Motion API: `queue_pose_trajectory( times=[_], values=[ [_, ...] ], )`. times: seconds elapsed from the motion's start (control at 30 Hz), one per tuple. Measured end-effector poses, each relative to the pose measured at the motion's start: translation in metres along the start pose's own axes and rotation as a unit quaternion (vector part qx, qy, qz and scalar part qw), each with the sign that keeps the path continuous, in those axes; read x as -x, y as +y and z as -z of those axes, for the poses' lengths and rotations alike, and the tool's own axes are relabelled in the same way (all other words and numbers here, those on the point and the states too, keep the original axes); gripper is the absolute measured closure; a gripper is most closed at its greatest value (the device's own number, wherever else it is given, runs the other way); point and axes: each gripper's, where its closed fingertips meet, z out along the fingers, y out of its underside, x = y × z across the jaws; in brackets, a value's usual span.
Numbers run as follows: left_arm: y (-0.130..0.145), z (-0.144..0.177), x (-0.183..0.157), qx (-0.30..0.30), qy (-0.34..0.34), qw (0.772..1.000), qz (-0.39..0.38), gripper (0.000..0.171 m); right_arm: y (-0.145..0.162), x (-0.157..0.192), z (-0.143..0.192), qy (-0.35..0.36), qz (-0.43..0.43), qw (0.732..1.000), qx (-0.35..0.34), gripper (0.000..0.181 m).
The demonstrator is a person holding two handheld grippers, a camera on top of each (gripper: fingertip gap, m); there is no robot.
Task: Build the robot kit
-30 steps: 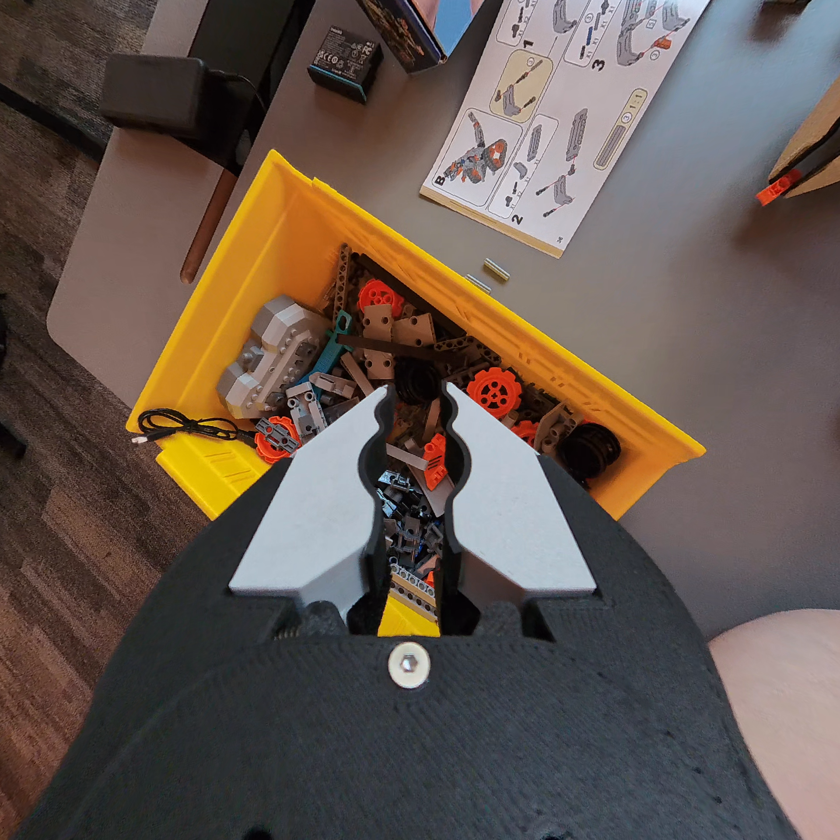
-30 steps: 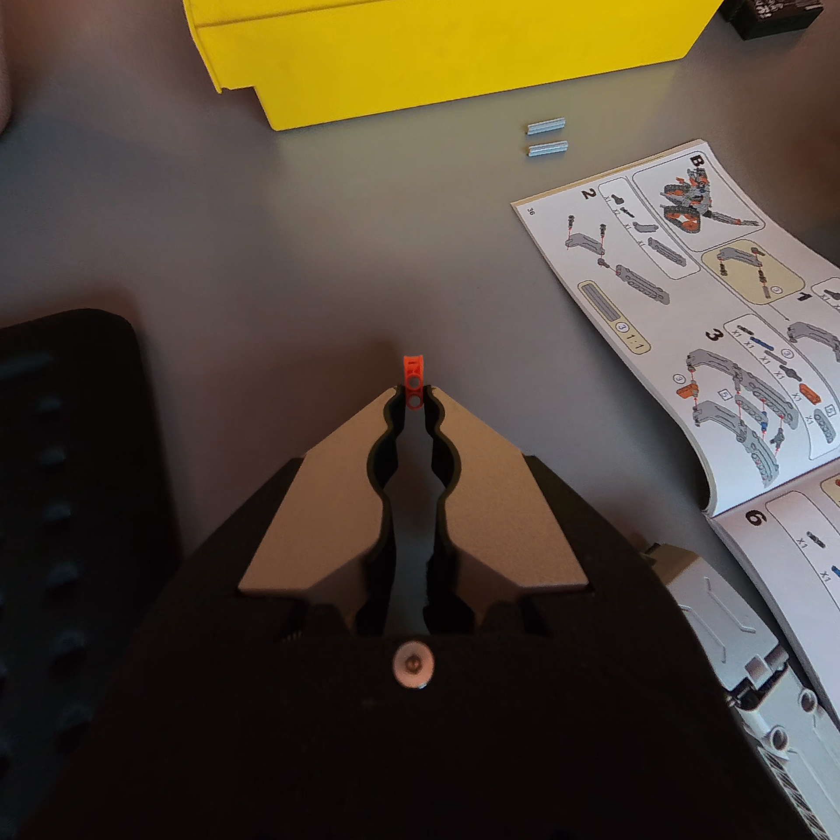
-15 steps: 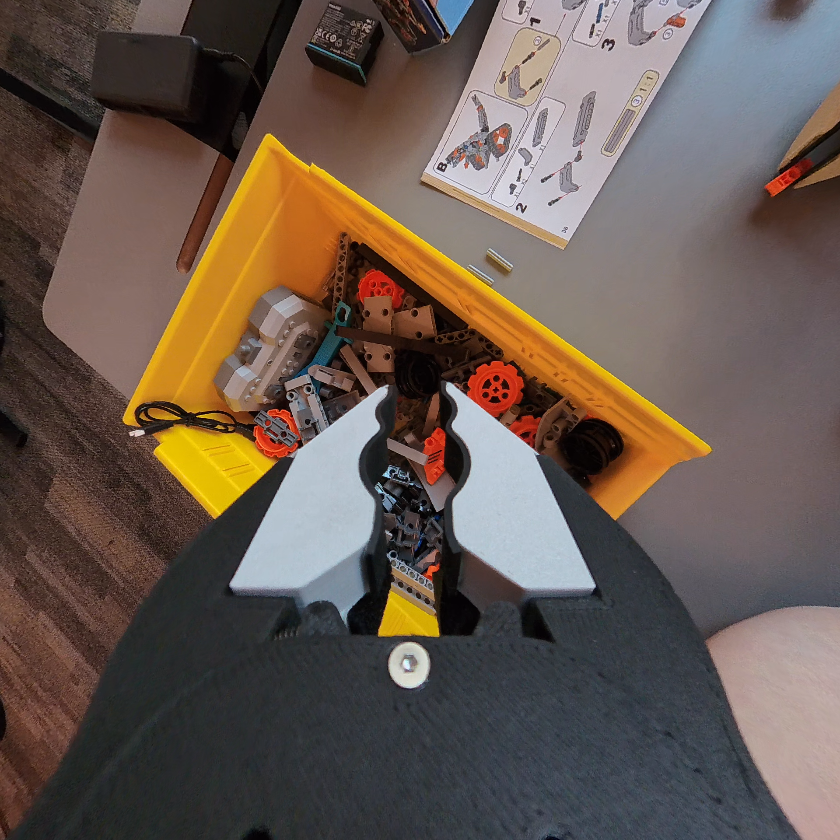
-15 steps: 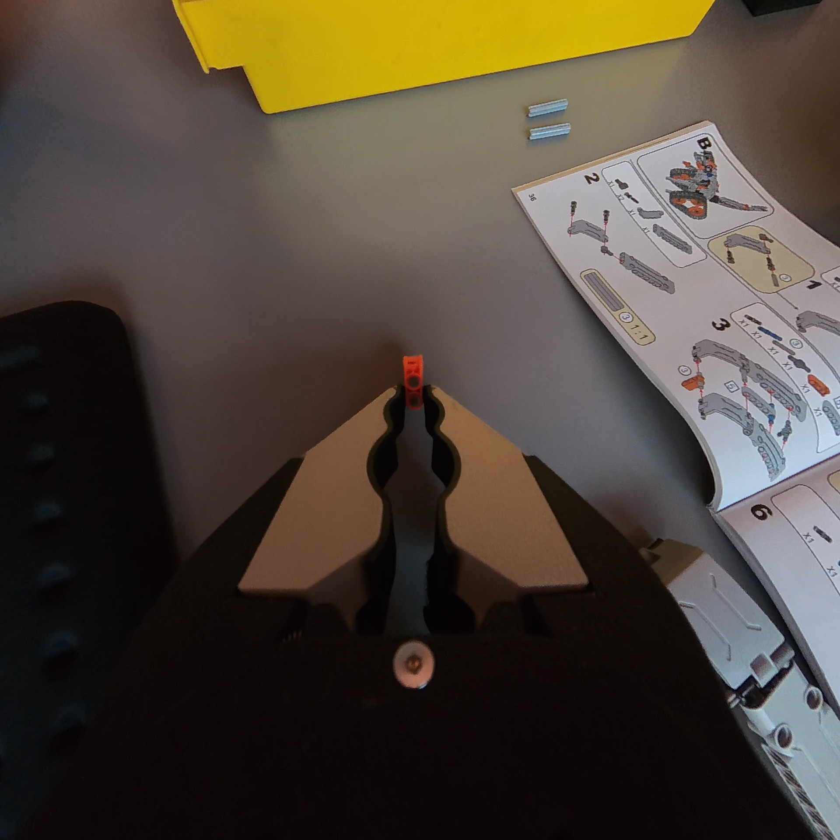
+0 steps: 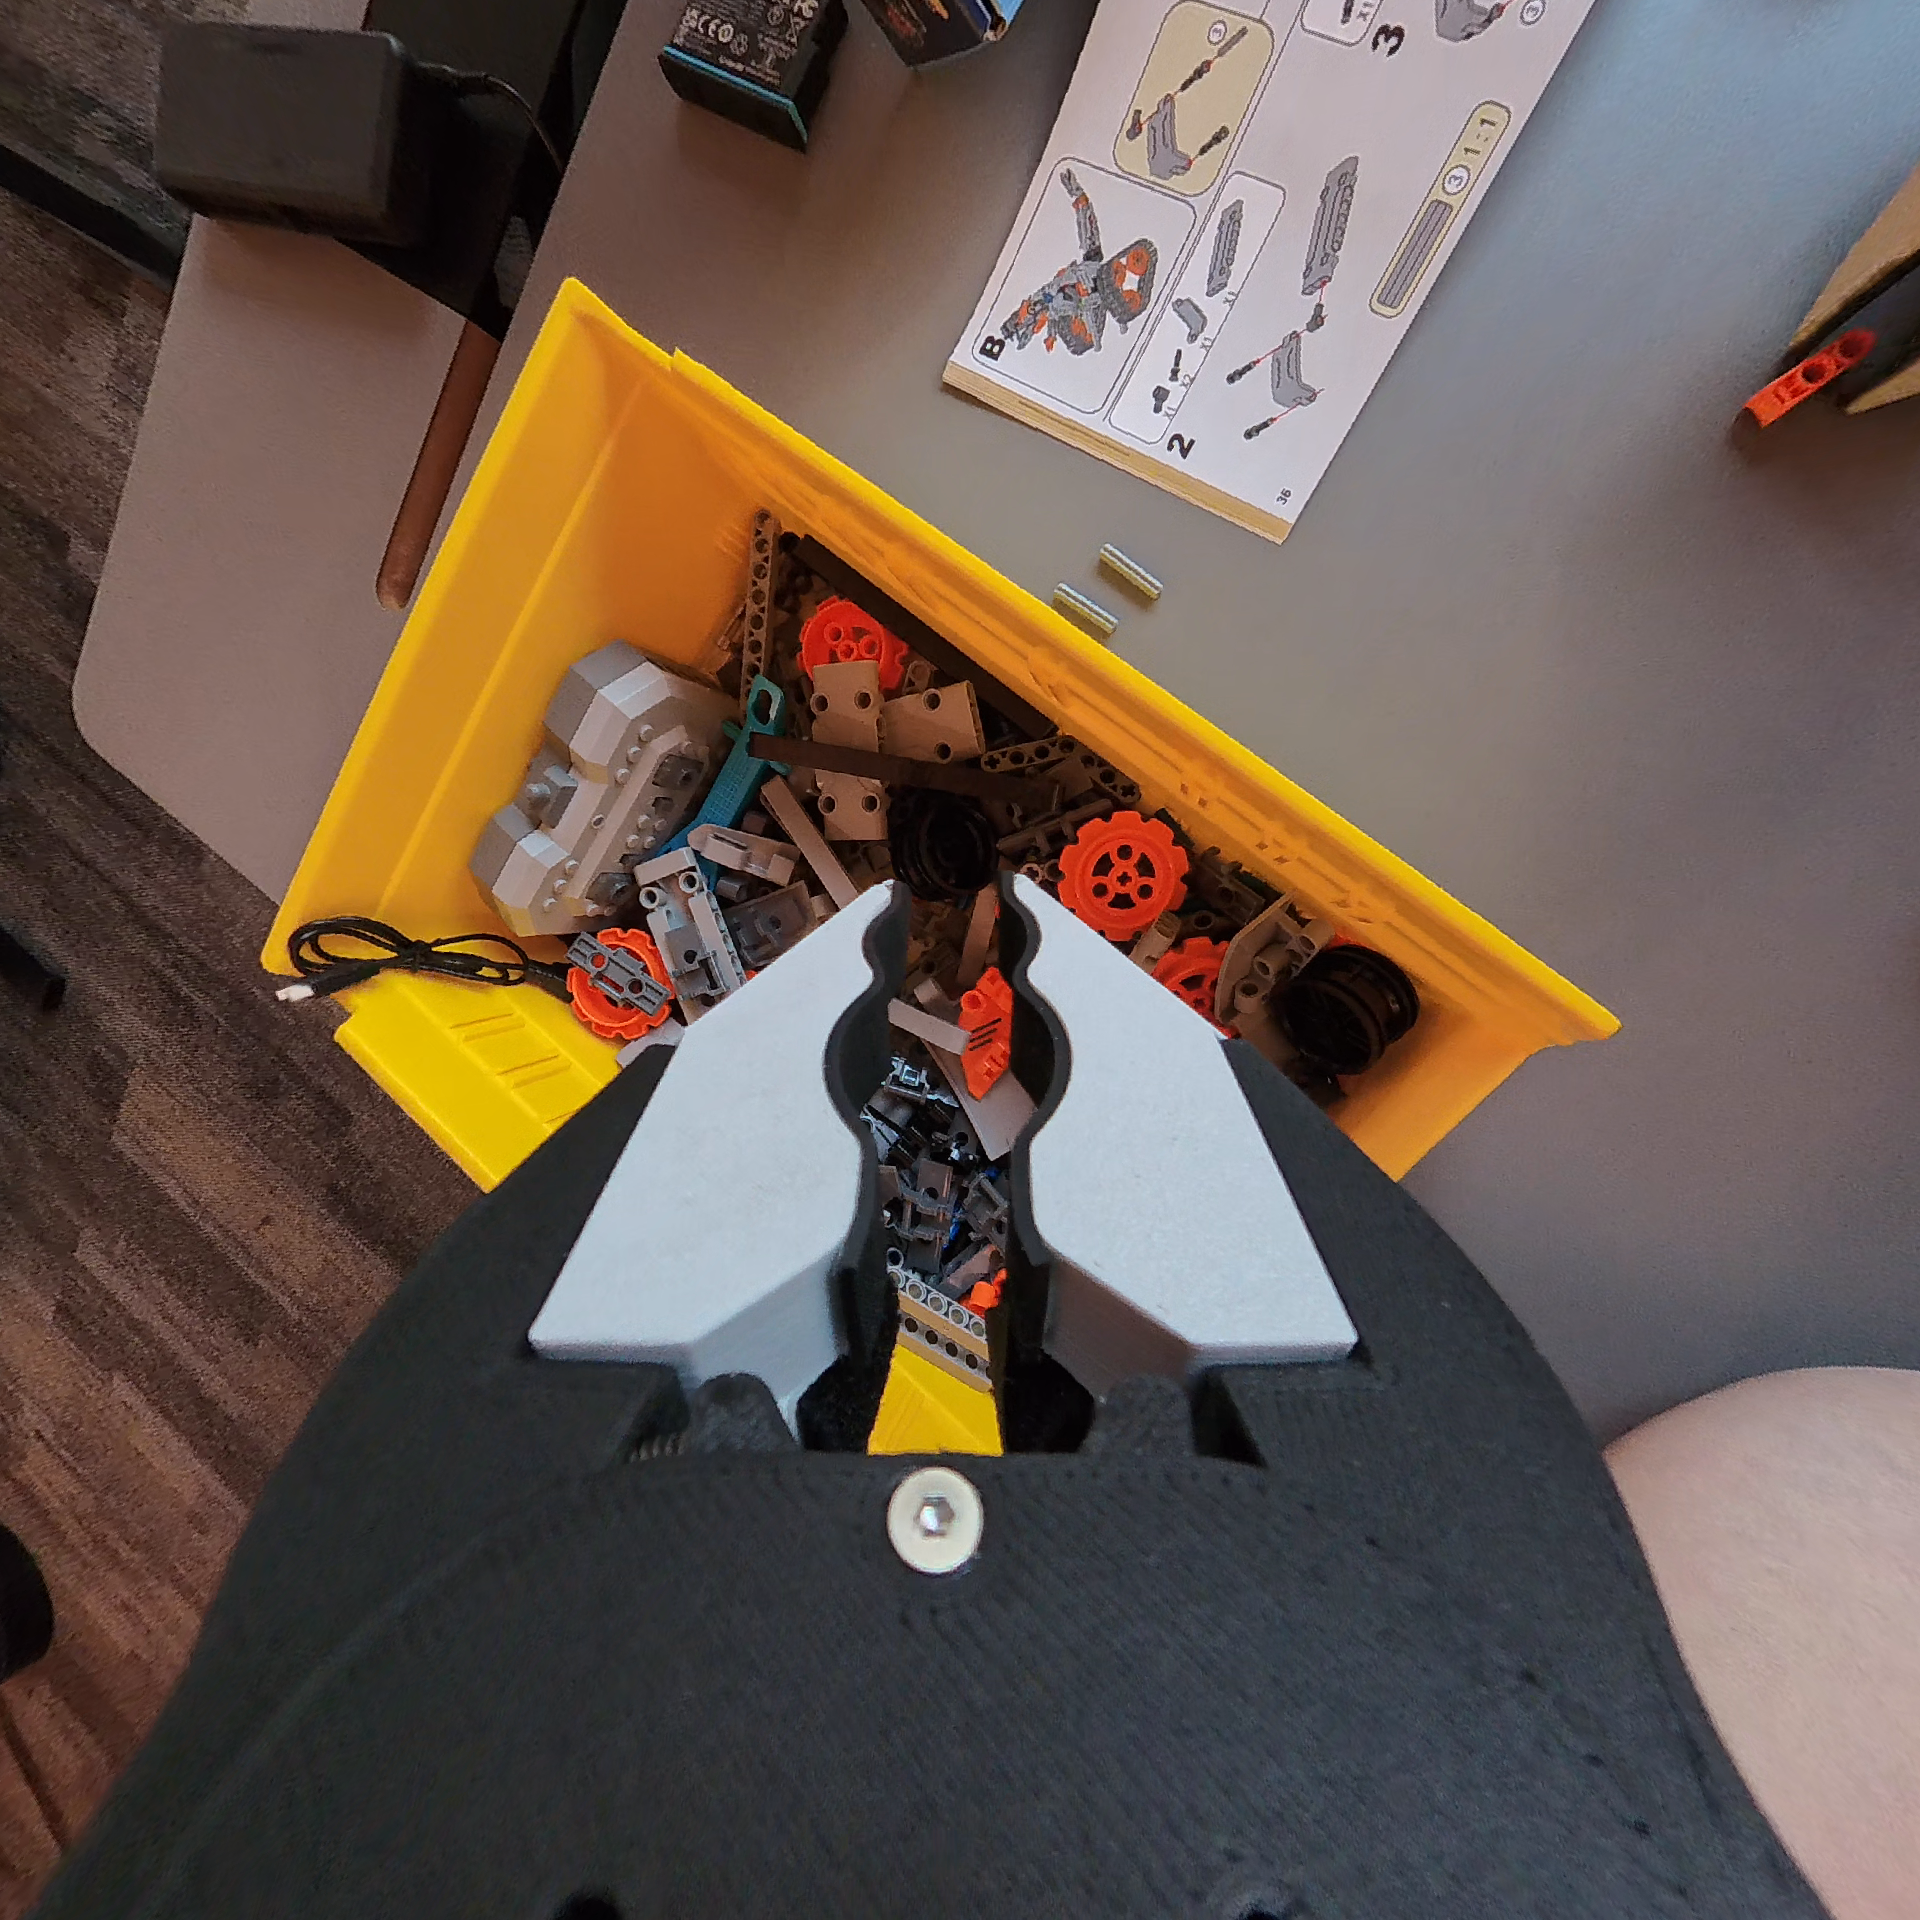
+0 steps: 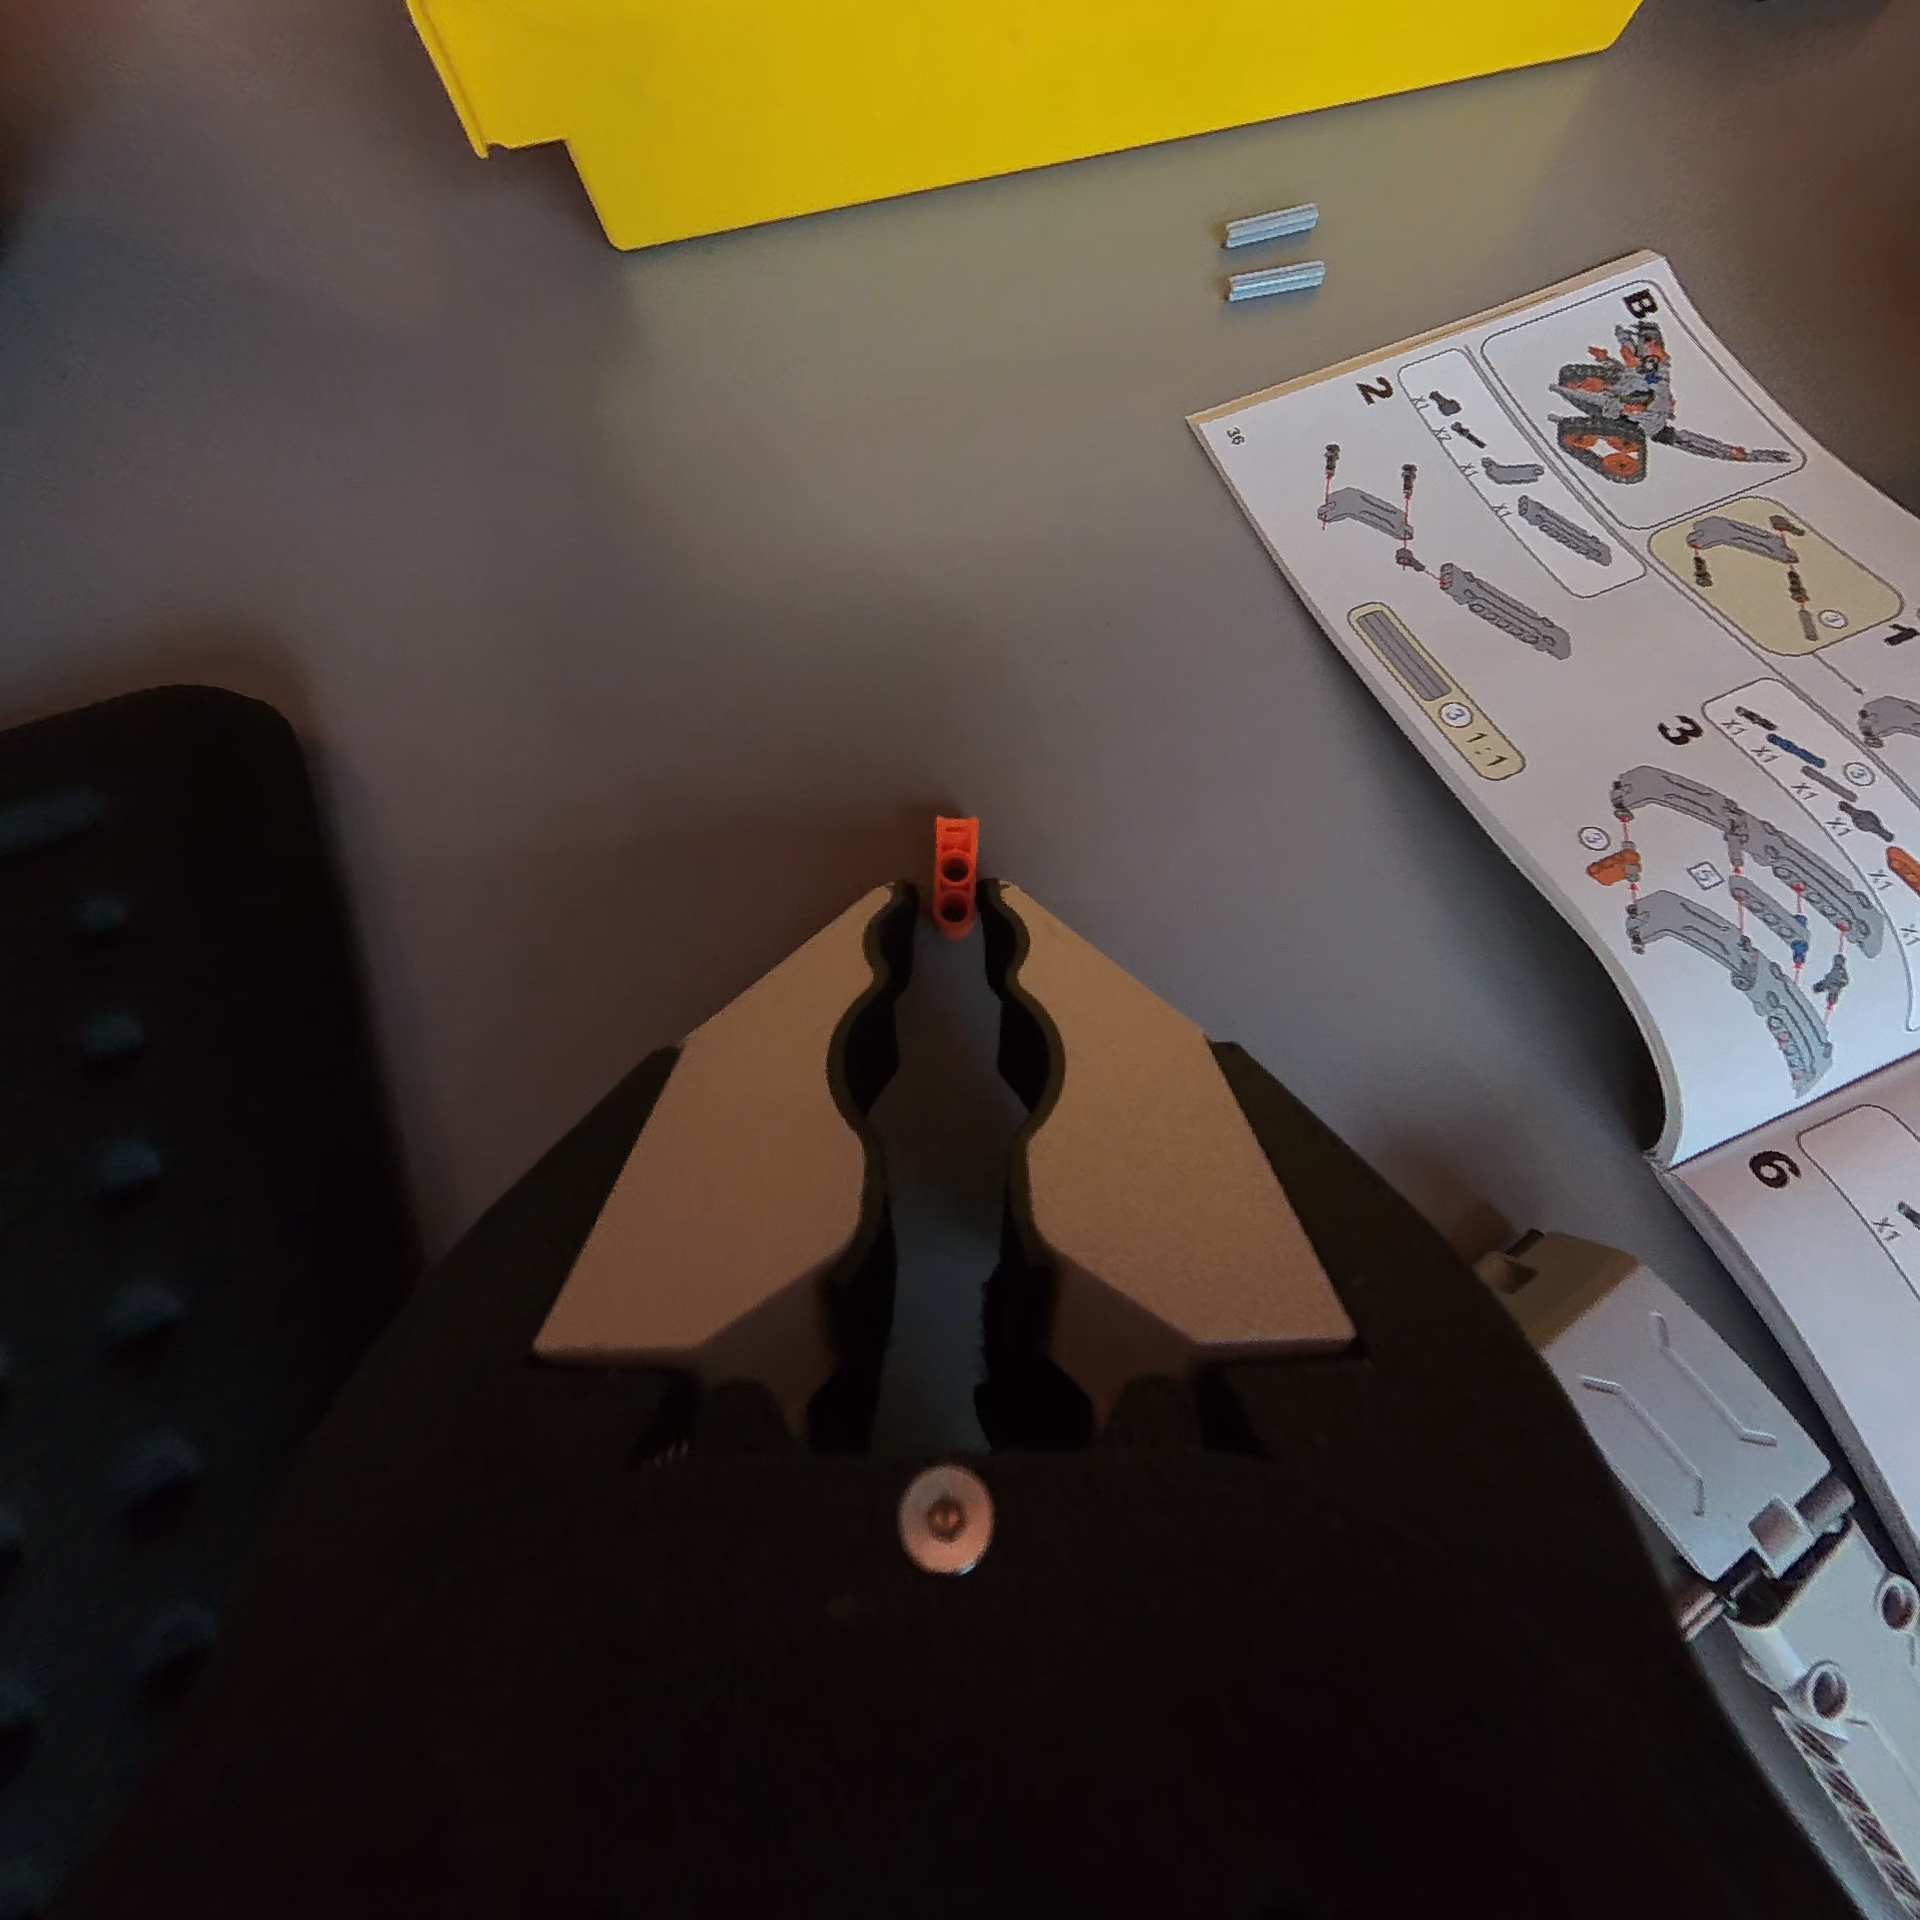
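Carpet (image 5: 125,1195) is showing at the far left of the left wrist view, beside the rounded edge of the grey counter (image 5: 1558,831). A black cable (image 5: 405,951) is draping over the near corner of a yellow bin (image 5: 540,644), which is sitting on the counter and holding a jumble of building parts: a large grey block (image 5: 592,779), a teal piece (image 5: 738,779), orange wheels (image 5: 1122,862) and black tyres (image 5: 1345,1003). The left gripper (image 5: 948,894) is hanging above this heap with its jaws set a narrow way apart, gripping nothing; the parts are showing through the gap. Two short grey rods (image 5: 1107,587) are lying just beyond the bin's far wall, and an open instruction booklet (image 5: 1247,260) is lying farther off. A black adapter (image 5: 748,73) is sitting near the top edge.

In the right wrist view a black ribbed object (image 6: 125,1039) is filling the left side; I cannot tell what it is. The right gripper (image 6: 954,894) is pinching a small orange holed piece (image 6: 956,868) at its fingertips, the piece standing upright and poking past the tips, held above the bare counter (image 6: 727,520). The yellow bin's (image 6: 987,94) outer wall is running along the top, the two rods (image 6: 1273,255) are lying side by side just beside it, and the booklet (image 6: 1610,675) is curling open at the right. A light grey assembled unit (image 6: 1714,1507) is lying at the lower right, next to the booklet's edge.
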Motion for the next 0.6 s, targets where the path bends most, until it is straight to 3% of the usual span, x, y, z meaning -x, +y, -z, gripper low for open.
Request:
queue_pose_trajectory(
  times=[0.07,0.13,0.27,0.4,0.5,0.6],
  values=[
    [0.000,-0.001,0.000,0.003,0.000,1.000,-0.001,0.157,-0.004,0.000,0.004,-0.004,0.009,1.000,-0.008,0.161],
    [0.001,0.000,0.000,0.005,-0.001,1.000,0.000,0.156,-0.024,-0.004,0.021,-0.008,0.028,0.998,-0.061,0.160],
    [0.002,0.004,0.002,0.000,-0.006,1.000,0.004,0.156,-0.066,-0.066,0.102,0.116,0.052,0.971,-0.203,0.160],
    [0.003,0.007,0.002,-0.002,-0.010,1.000,0.005,0.157,-0.056,-0.129,0.171,0.205,0.001,0.941,-0.270,0.157],
    [0.002,0.007,0.001,0.000,-0.010,1.000,0.002,0.157,-0.043,-0.151,0.185,0.220,-0.029,0.934,-0.280,0.155],
    [0.002,0.006,0.000,0.003,-0.009,1.000,0.000,0.157,-0.046,-0.150,0.182,0.207,-0.043,0.929,-0.304,0.156]
  ],
)
